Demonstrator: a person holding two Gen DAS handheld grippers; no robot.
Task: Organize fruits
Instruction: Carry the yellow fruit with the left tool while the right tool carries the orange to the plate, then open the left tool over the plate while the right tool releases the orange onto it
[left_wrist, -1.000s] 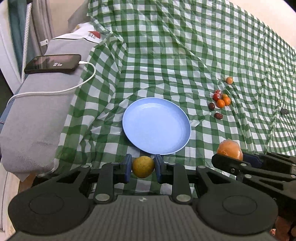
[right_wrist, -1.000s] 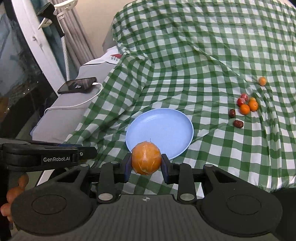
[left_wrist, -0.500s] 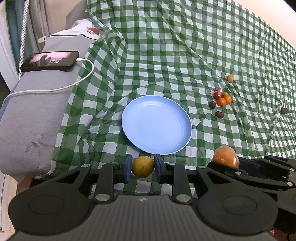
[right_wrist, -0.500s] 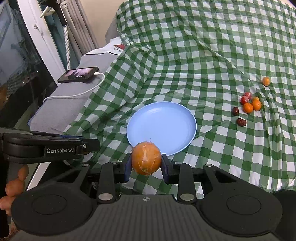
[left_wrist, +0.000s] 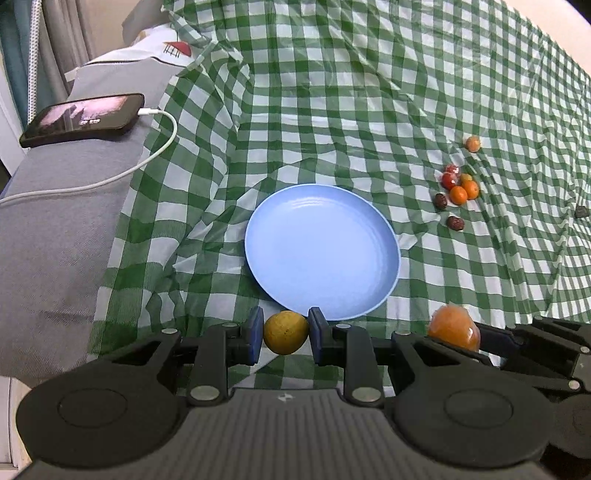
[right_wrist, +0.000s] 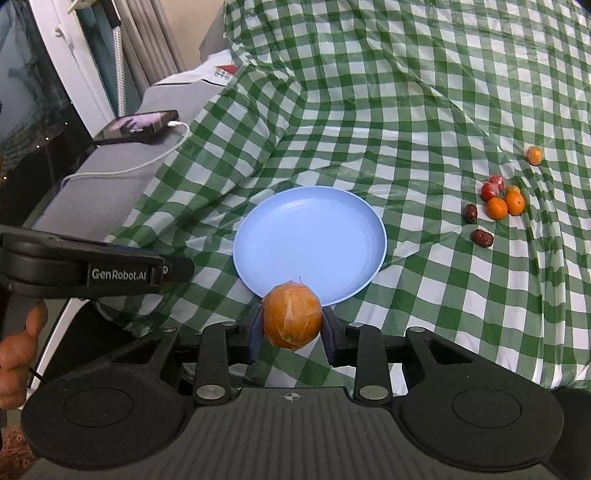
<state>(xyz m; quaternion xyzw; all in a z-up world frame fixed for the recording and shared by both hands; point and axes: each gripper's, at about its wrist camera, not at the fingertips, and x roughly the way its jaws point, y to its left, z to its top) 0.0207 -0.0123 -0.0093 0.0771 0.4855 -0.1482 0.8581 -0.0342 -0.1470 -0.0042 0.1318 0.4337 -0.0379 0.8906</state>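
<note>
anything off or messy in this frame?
Nothing spilled or damaged. The checked cloth is heavily wrinkled, so the blue plate sits on uneven folds. Small fruits lie scattered loose to its right. The orange in the right tongs is wrapped in clear film.

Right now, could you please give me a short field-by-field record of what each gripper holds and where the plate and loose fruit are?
left gripper: shut on yellow fruit
right gripper: shut on wrapped orange
blue plate: empty, on checked cloth, just beyond both grippers
small fruits: loose cluster on the cloth, right of the plate
phone: charging on grey surface, far left
</note>
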